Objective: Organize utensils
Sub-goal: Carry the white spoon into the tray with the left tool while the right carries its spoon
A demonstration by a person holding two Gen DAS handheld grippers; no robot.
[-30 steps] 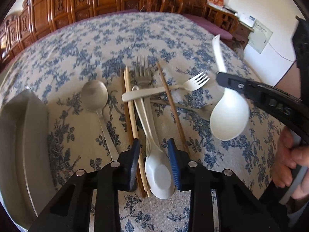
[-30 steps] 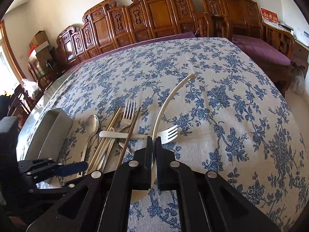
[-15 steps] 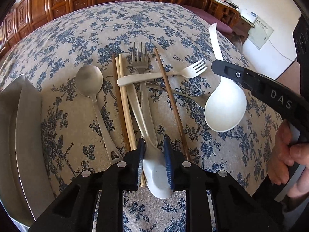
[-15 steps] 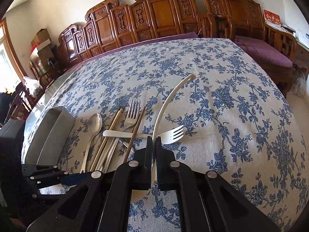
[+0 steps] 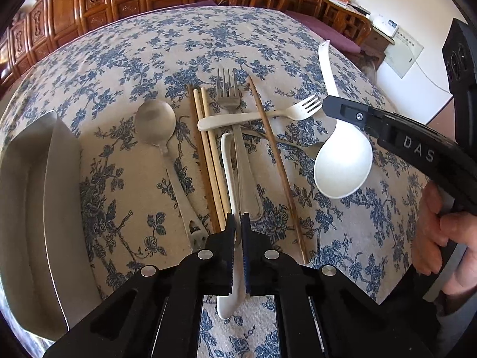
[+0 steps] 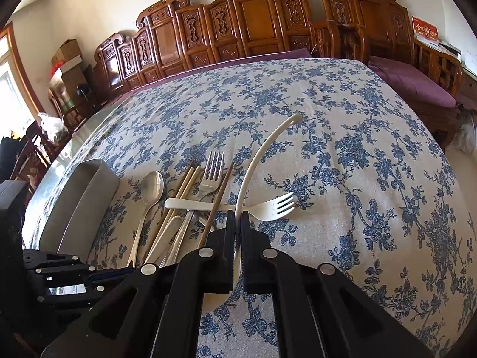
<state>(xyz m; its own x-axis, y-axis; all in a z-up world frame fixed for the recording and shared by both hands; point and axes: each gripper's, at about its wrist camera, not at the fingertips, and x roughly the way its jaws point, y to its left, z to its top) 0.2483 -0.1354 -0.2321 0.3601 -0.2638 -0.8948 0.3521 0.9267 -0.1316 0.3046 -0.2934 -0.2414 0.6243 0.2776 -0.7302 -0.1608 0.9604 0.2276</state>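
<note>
Tablecloth (image 5: 125, 68): matt woven cloth, blue floral print. Tray (image 5: 26, 197): dull brushed metal. Spoon (image 5: 155, 122) and fork (image 5: 228, 95): satin metal. Ladle (image 5: 342, 161), white fork (image 5: 253, 116) and white spoon (image 5: 228, 161): smooth plastic. Chopsticks (image 5: 208, 149): matt wood. Chairs (image 6: 253, 21): carved, glossy wood.

carved wooden chairs (image 6: 256, 21) lining up along a cream wall (image 6: 74, 9), purple cushion (image 6: 414, 83) sitting on a bench, cardboard boxes (image 6: 67, 59) stacking by a sunlit window (image 6: 9, 89)
</note>
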